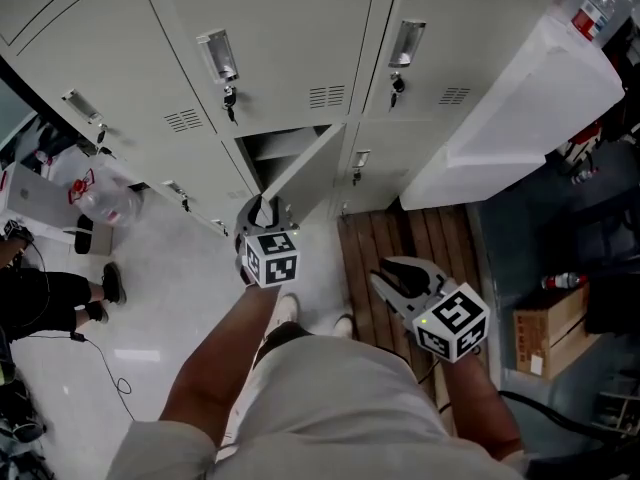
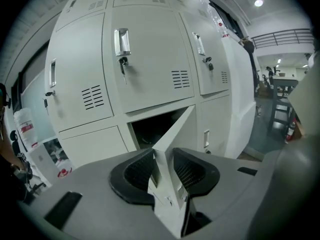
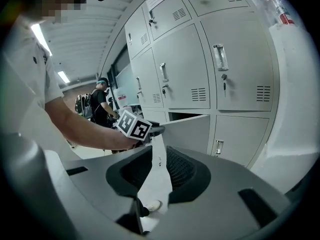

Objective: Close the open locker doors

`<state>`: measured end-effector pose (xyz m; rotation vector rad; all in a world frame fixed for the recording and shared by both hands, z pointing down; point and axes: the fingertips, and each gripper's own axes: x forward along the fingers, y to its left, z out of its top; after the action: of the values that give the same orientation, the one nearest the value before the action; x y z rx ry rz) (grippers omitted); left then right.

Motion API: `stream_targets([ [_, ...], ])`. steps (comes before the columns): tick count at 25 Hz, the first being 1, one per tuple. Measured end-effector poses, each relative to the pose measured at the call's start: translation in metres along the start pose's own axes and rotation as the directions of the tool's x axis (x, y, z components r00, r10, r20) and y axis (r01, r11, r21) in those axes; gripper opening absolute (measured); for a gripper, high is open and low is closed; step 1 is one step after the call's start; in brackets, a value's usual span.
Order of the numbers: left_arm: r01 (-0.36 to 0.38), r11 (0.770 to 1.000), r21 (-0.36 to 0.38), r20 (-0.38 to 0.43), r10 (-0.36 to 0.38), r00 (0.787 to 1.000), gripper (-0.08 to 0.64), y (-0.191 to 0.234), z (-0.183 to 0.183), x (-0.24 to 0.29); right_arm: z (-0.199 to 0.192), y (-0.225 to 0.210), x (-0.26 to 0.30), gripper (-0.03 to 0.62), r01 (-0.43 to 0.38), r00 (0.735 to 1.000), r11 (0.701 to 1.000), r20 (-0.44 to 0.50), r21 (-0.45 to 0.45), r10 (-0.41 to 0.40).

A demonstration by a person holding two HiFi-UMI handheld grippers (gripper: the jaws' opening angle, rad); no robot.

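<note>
head view looks down the face of the locker bank (image 1: 300,28), the biggest thing here. the one open door (image 1: 305,168) sits in the bank's lower row, hinged on the right of its opening and swung out from the bank at an angle. i'd judge that door to be thin sheet metal: light, stiff, smooth-painted and a bit slippery. it should swing freely, so it is best met at the free edge farthest from the bank and pushed, not pinched. the left gripper (image 1: 262,211) is at that edge, jaws spread with the edge standing in the gap, and i see no pad clamping it. the right gripper (image 1: 395,280) hangs farther out from the bank, jaws spread on nothing. only the left gripper view shows the dark locker inside behind the door. only the right gripper view shows the left gripper side-on at the door's edge, and a white shoe (image 3: 151,205) through its own gap.
</note>
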<state>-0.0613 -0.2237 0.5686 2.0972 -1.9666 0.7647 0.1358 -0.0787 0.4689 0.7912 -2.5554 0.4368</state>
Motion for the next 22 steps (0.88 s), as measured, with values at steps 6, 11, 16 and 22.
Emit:
stream_targets([
  [6, -0.011, 1.000, 0.010, 0.002, 0.011, 1.000, 0.132, 0.034, 0.006, 0.024, 0.011, -0.001, 0.016, 0.086, 0.037, 0.999, 0.999, -0.004, 0.016, -0.037],
  [11, -0.017, 1.000, -0.002, 0.005, 0.017, 1.000, 0.123, 0.054, 0.012, 0.045, 0.018, 0.000, 0.027, 0.086, 0.067, 0.998, 0.997, -0.013, 0.030, -0.067],
  [16, -0.017, 0.999, -0.030, -0.005, 0.017, 1.000, 0.104, 0.072, 0.016, 0.067, 0.025, -0.001, 0.033, 0.086, 0.102, 0.995, 0.993, -0.020, 0.052, -0.101],
  [22, -0.007, 0.999, -0.041, 0.005, 0.007, 1.000, 0.097, 0.086, 0.025, 0.091, 0.030, -0.006, 0.045, 0.086, 0.141, 0.990, 0.988, -0.028, 0.069, -0.140],
])
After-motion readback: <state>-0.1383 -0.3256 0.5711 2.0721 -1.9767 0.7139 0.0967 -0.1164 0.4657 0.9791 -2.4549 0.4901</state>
